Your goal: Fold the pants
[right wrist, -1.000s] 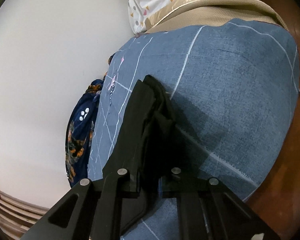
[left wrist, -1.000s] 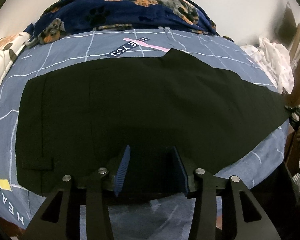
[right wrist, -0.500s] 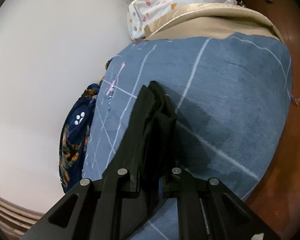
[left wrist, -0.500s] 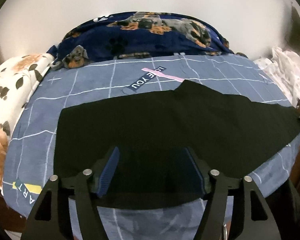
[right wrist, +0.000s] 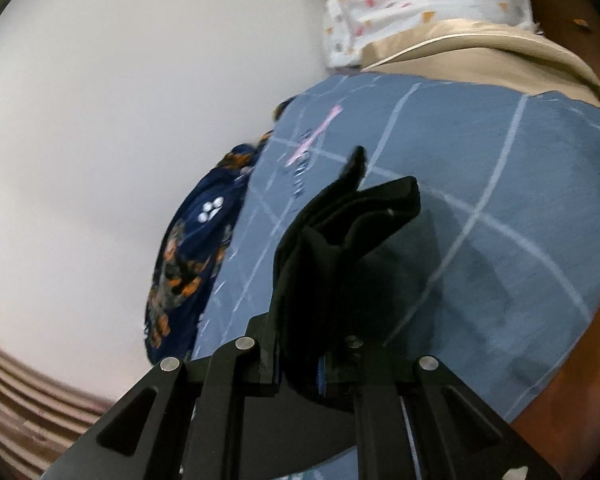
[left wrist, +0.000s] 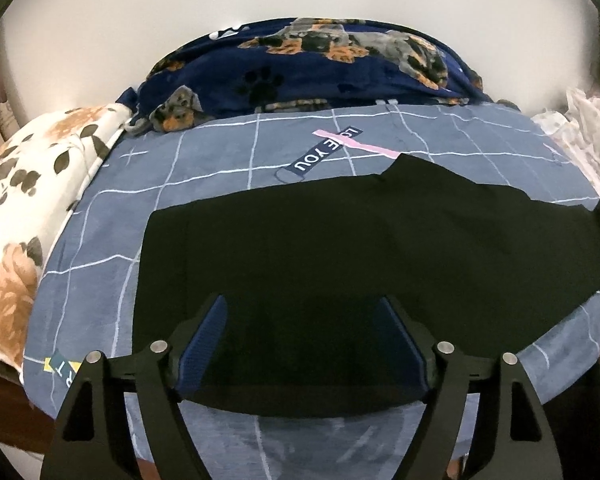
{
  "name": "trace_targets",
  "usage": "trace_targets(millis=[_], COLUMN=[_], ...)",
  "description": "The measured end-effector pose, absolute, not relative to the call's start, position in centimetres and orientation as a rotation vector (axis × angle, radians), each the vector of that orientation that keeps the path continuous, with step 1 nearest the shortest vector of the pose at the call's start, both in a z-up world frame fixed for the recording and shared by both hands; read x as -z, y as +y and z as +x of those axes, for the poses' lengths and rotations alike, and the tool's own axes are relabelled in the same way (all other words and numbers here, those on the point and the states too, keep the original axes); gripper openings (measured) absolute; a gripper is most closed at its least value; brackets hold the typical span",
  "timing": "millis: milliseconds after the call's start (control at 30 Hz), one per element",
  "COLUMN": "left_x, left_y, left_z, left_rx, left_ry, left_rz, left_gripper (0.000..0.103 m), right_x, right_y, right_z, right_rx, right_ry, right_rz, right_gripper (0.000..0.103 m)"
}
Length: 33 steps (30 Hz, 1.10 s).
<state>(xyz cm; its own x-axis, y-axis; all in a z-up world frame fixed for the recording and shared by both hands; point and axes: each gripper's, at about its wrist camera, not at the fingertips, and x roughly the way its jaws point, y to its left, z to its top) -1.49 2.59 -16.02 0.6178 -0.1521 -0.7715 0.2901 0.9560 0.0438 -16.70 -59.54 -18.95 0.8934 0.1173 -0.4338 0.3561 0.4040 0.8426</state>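
Left gripper (left wrist: 302, 344) fingers have just been opening, now spread w/ nothing pinched; black pants (left wrist: 340, 248) lie flat across frame centre on the blue bedsheet (left wrist: 220, 160), prob. released after smoothing. Right gripper (right wrist: 300, 364) is clenched on the bunched leg end, lifted for folding over. Pants' right end is cut off at frame edge.

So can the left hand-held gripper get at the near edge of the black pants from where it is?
Probably yes. The left hand-held gripper, whose jaws have just been opening, stands open over the flat black pants, nothing between its pads, and the hem just below looks unobstructed.
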Motion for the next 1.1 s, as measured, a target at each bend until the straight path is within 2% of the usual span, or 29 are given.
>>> trace_targets(millis=[1100], left_x=[16.9], left_y=[2.8], left_z=[-1.1], left_rx=[0.259], left_ry=[0.944], left_rz=[0.149], left_gripper=[0.084], right_x=[20.5], right_y=[-45.3], right_z=[-9.8], right_rx=[-0.128], right_ry=[0.699], right_rz=[1.089], right_gripper=[0.011])
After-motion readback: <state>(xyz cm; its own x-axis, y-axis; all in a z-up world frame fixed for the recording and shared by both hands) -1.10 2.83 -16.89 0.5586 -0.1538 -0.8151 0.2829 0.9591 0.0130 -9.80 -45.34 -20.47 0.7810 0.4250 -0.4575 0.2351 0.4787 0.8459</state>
